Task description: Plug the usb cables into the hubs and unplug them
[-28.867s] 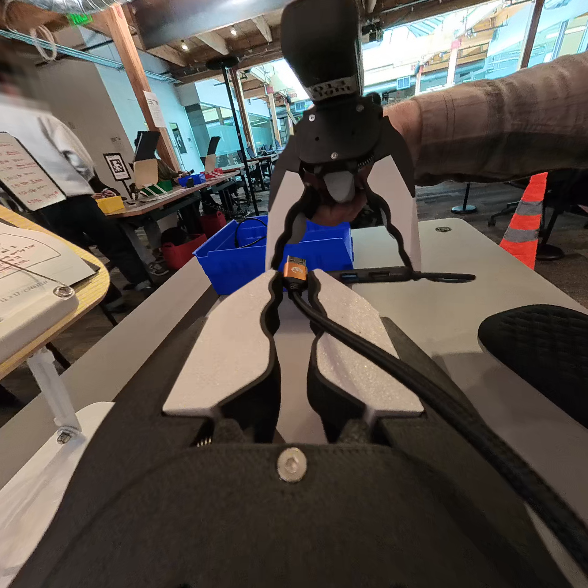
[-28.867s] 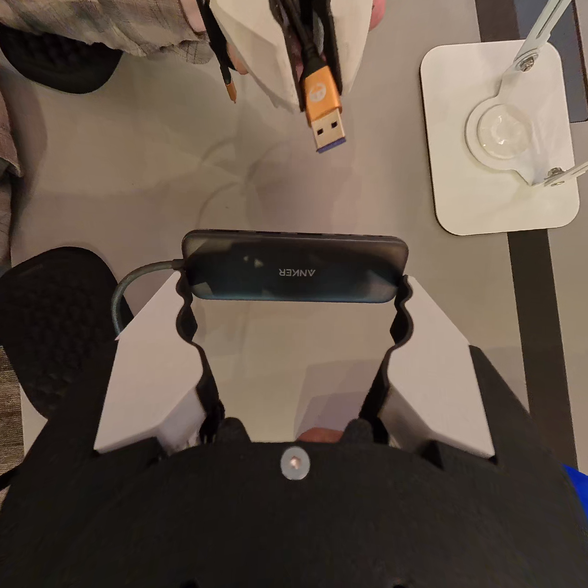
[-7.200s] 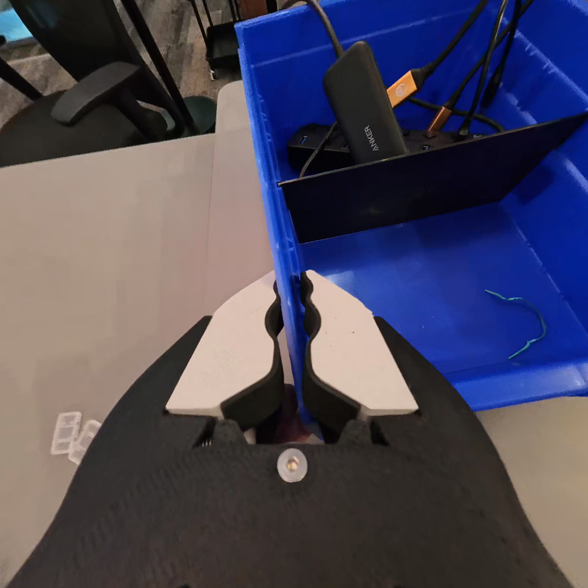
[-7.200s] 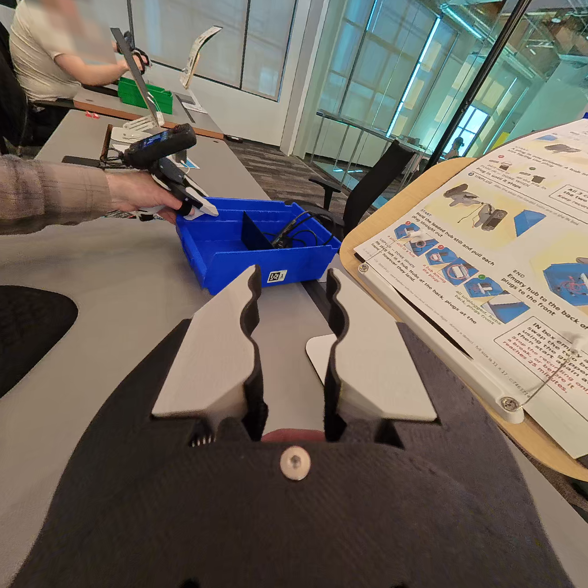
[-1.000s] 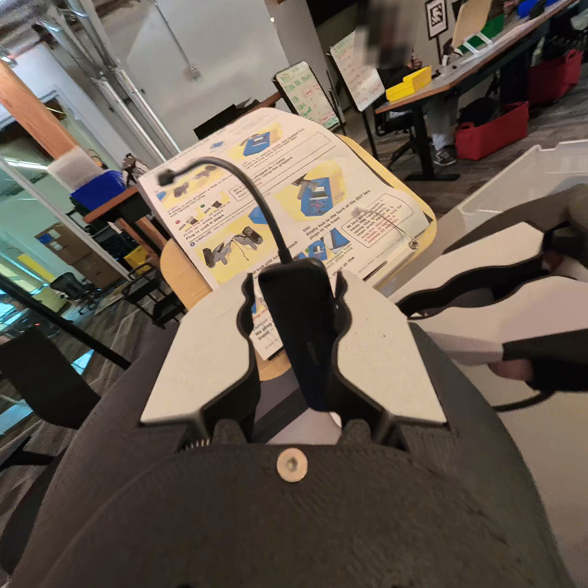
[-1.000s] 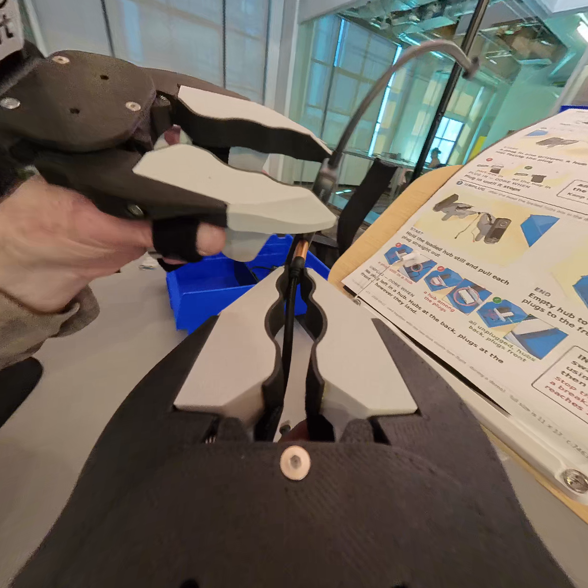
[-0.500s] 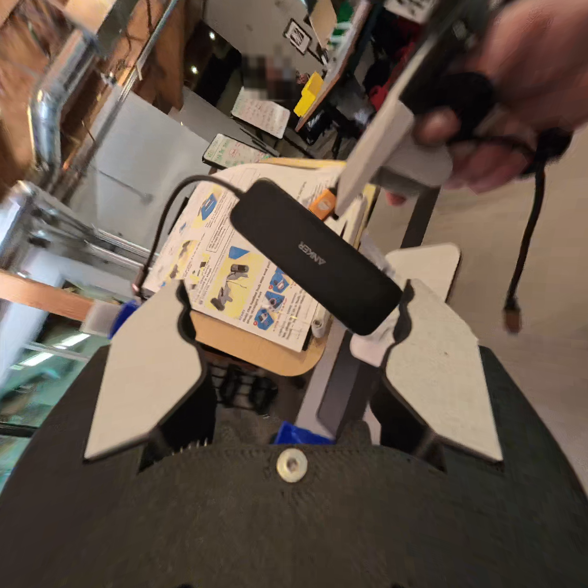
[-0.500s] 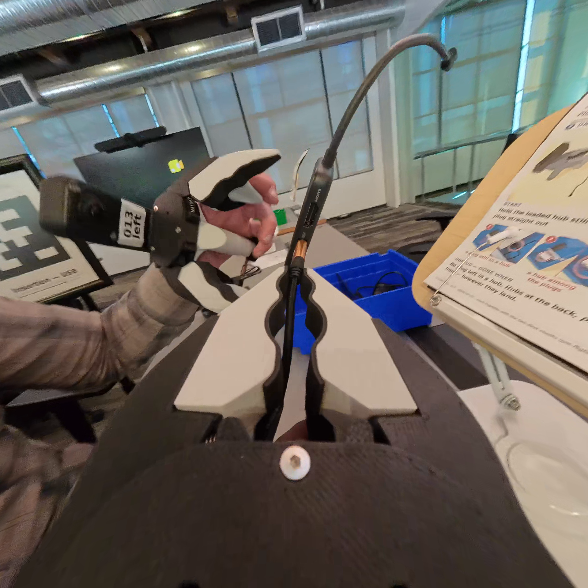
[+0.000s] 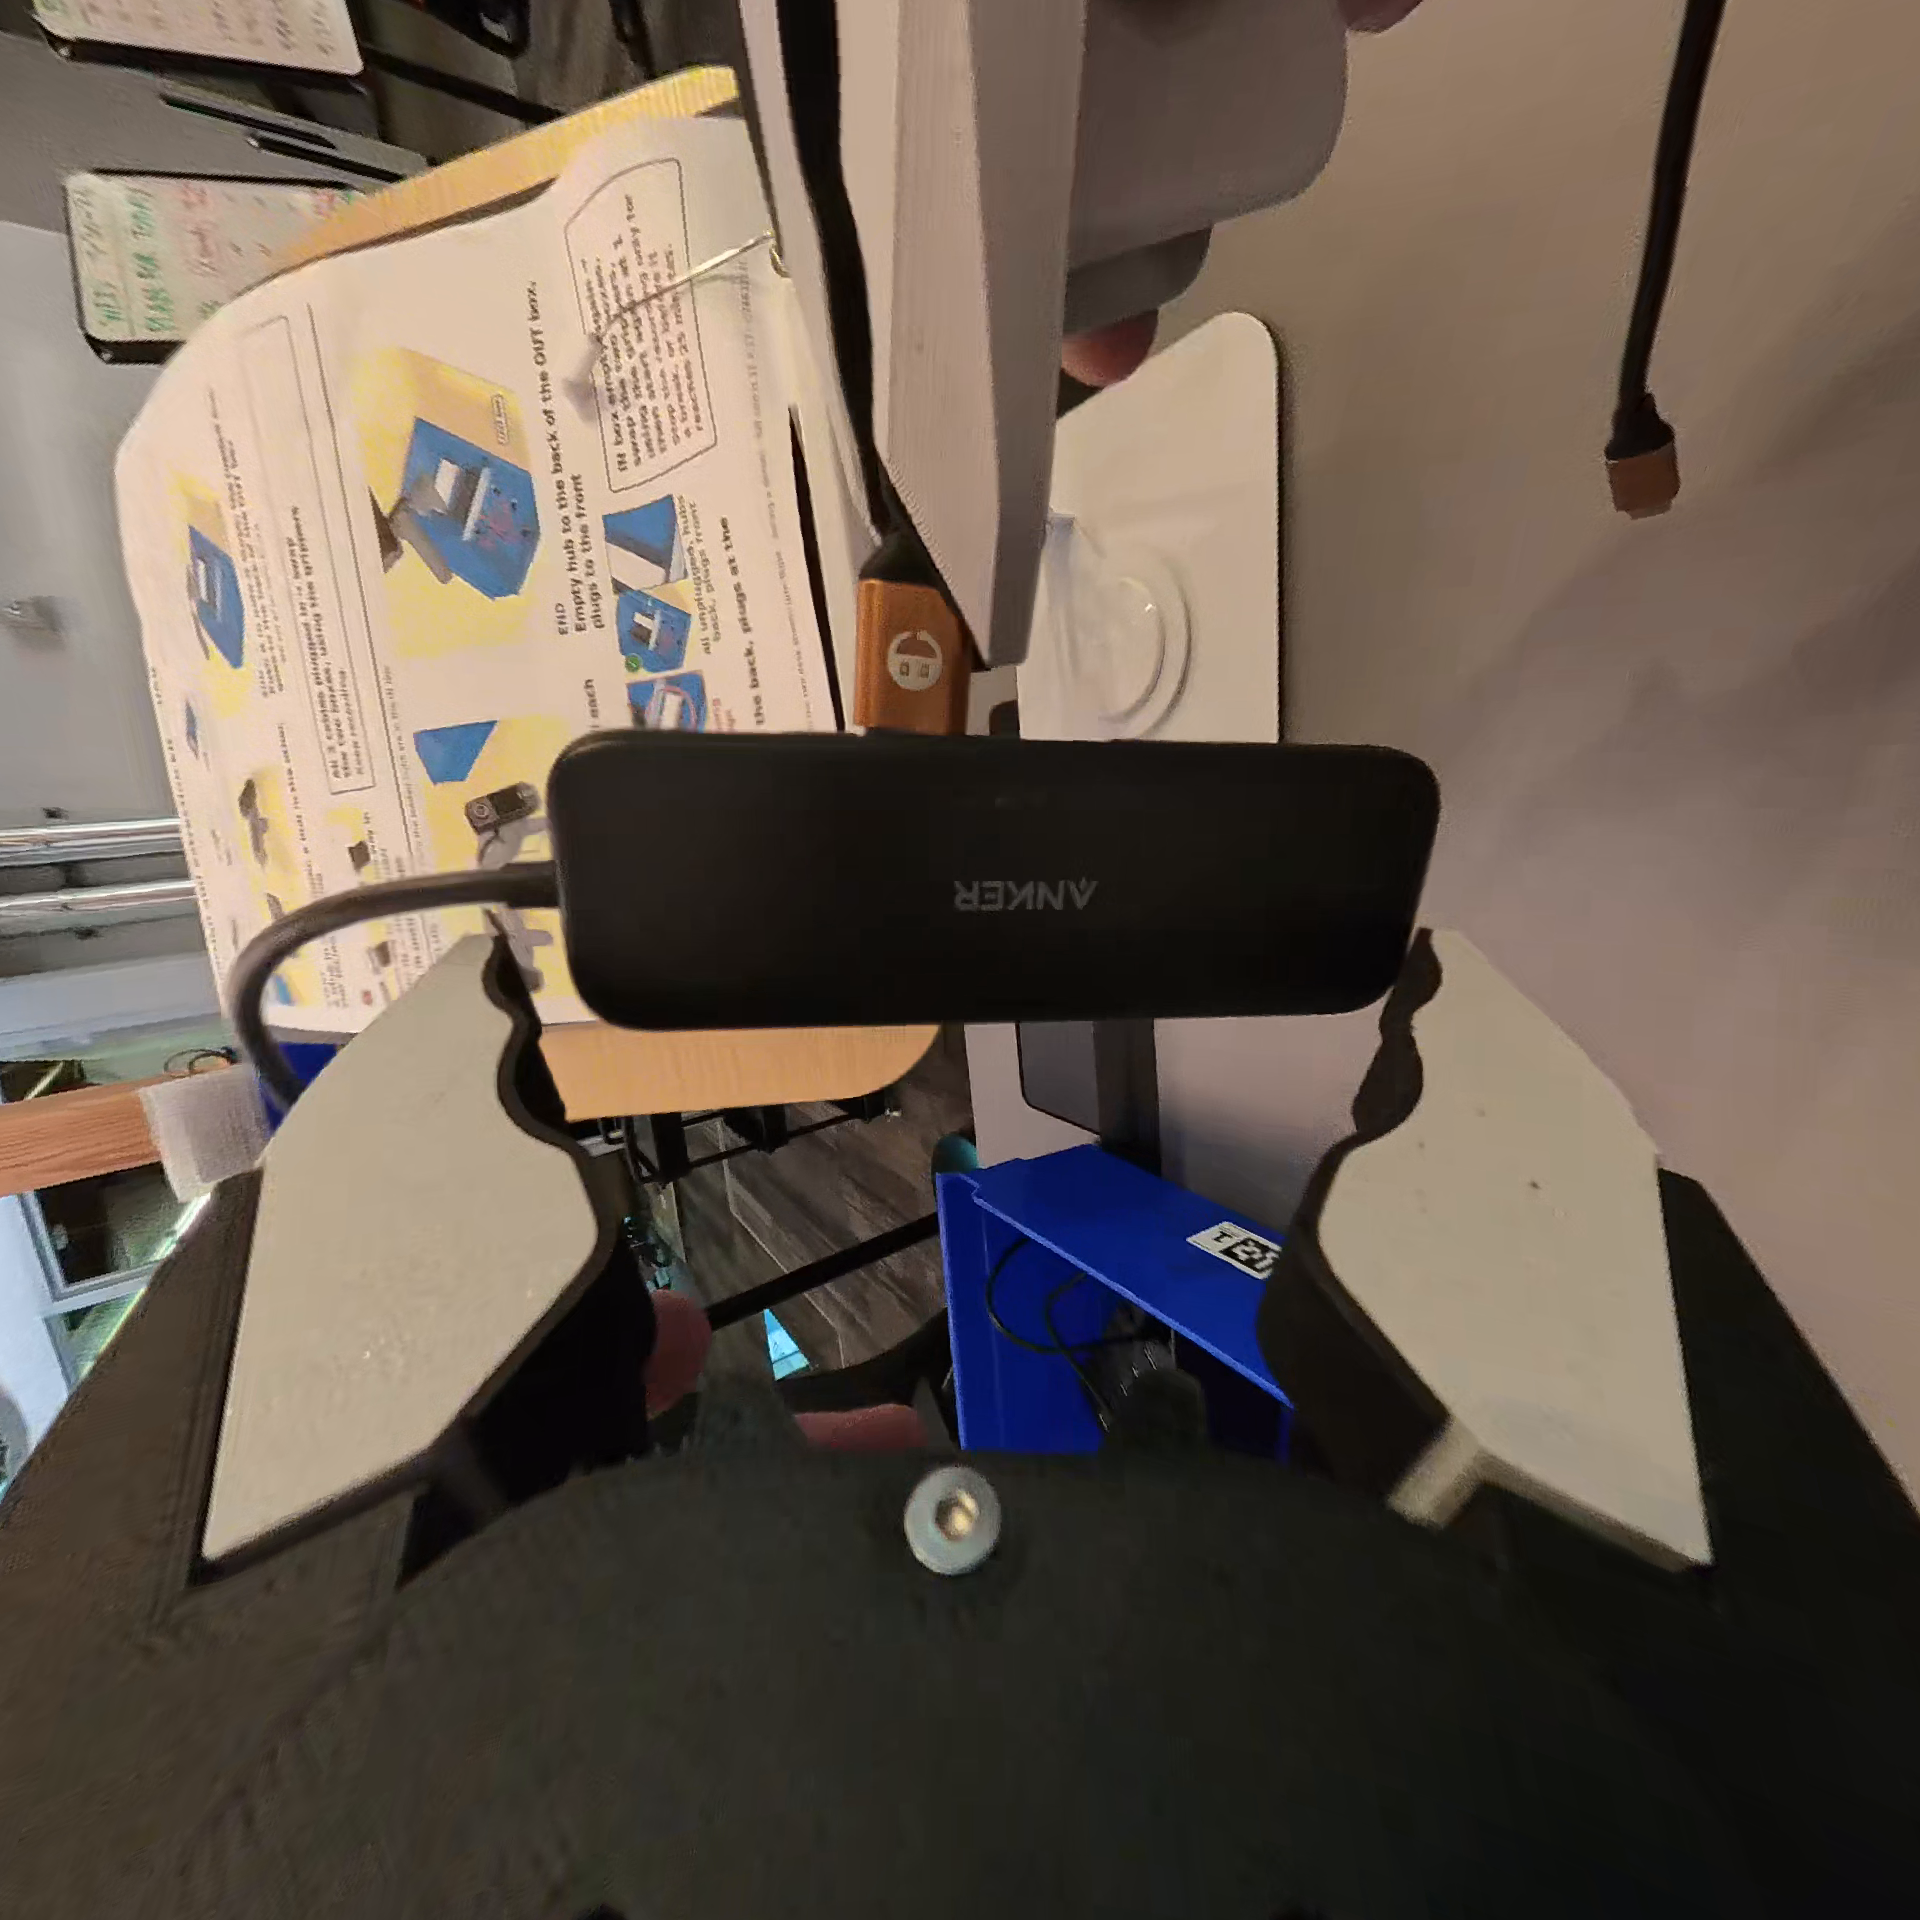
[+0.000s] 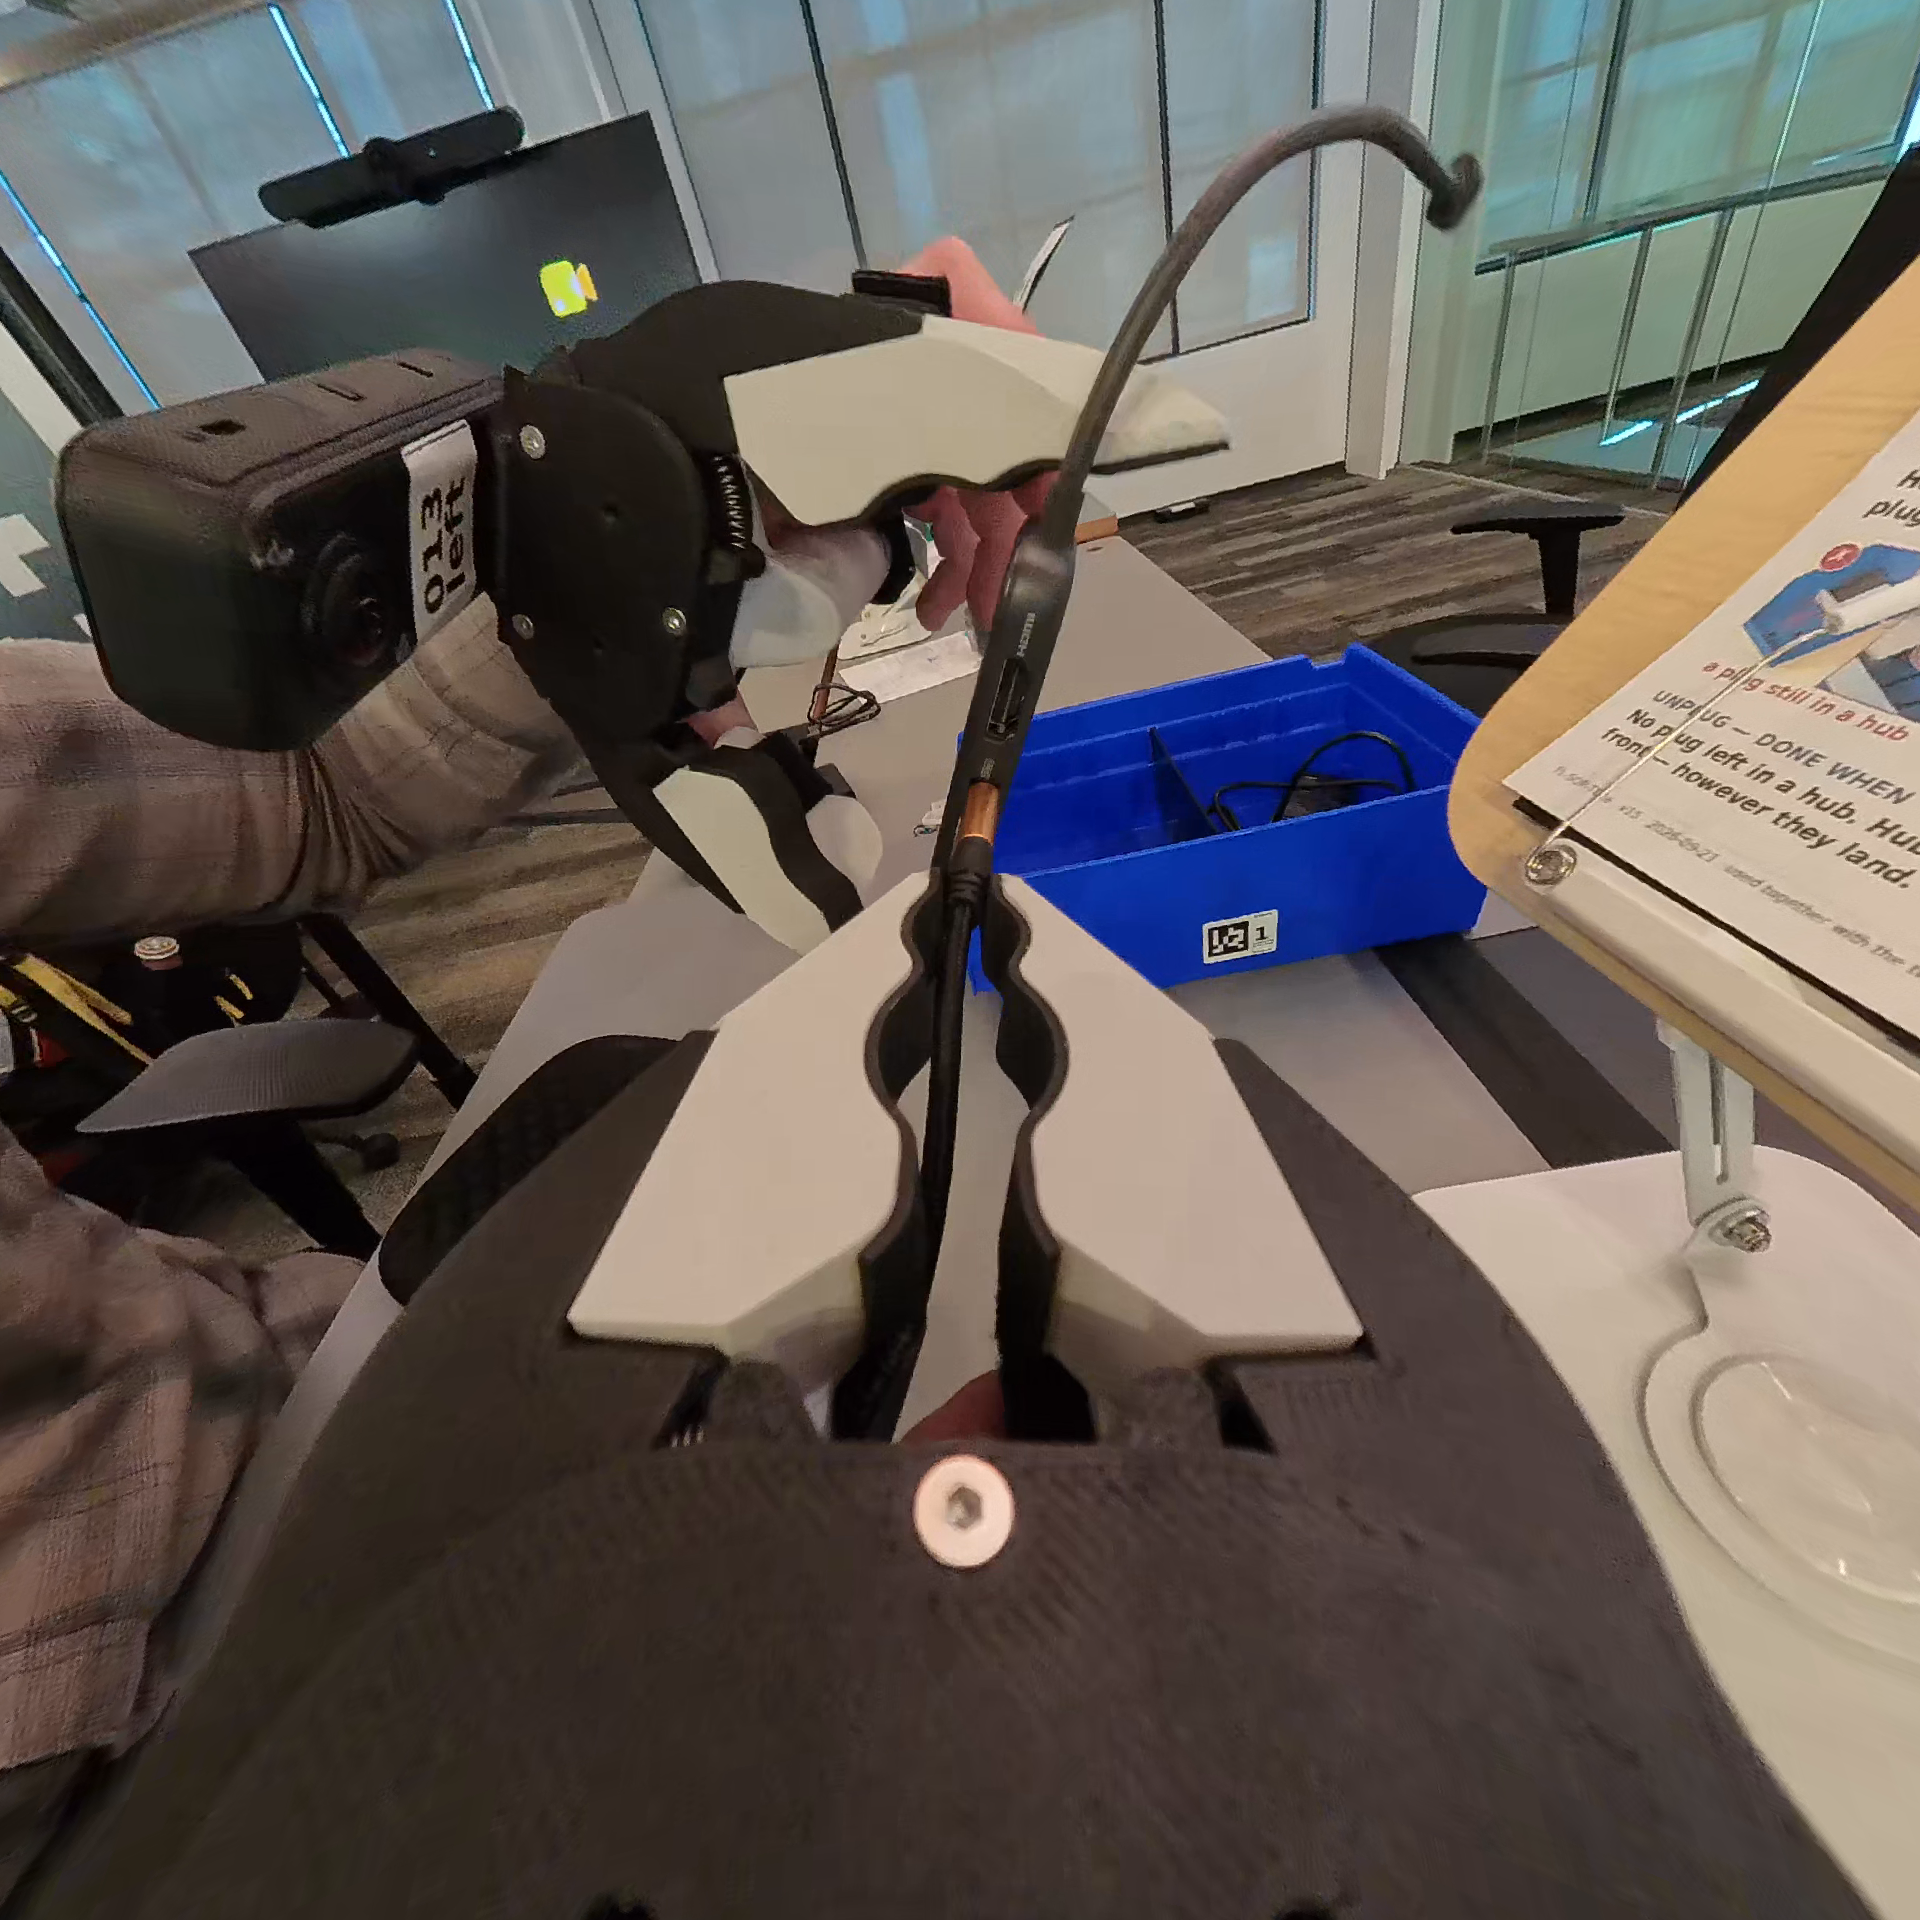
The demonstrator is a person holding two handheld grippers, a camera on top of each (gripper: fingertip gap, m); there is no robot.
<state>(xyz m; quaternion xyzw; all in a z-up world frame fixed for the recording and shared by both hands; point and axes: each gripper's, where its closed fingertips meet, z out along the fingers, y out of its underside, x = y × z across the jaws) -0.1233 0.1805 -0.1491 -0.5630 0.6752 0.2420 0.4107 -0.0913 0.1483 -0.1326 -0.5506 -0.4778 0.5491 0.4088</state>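
A dark USB hub (image 9: 987, 883) lies crosswise in front of my left gripper (image 9: 956, 956). The jaws stand wider apart than the hub is long, and a gap shows at the hub's left end. An orange plug (image 9: 909, 665) sits in the hub's far edge. My right gripper (image 10: 961, 904) is shut on that plug's black cable (image 10: 940, 1091) and holds the hub (image 10: 1013, 665) up edge-on by it. The left gripper's fingers (image 10: 966, 416) stand above and below the hub. The hub's own lead (image 10: 1143, 291) curls upward. The cable's other end (image 9: 1642, 478) hangs free.
A blue bin (image 10: 1247, 862) with a divider and loose cables stands on the grey table (image 10: 1299, 1039). An instruction board (image 10: 1714, 748) on a white base (image 10: 1558, 1299) is at the right. A black mesh pad (image 10: 499, 1164) and an office chair (image 10: 260, 1070) are at the left. There is about 4 cm between the tips of the two grippers.
A second ago my left gripper was shut across the hub. It has let go, opened wide and rolled, so the hub now lies lengthwise between its fingers. The right gripper stays shut on the cable.
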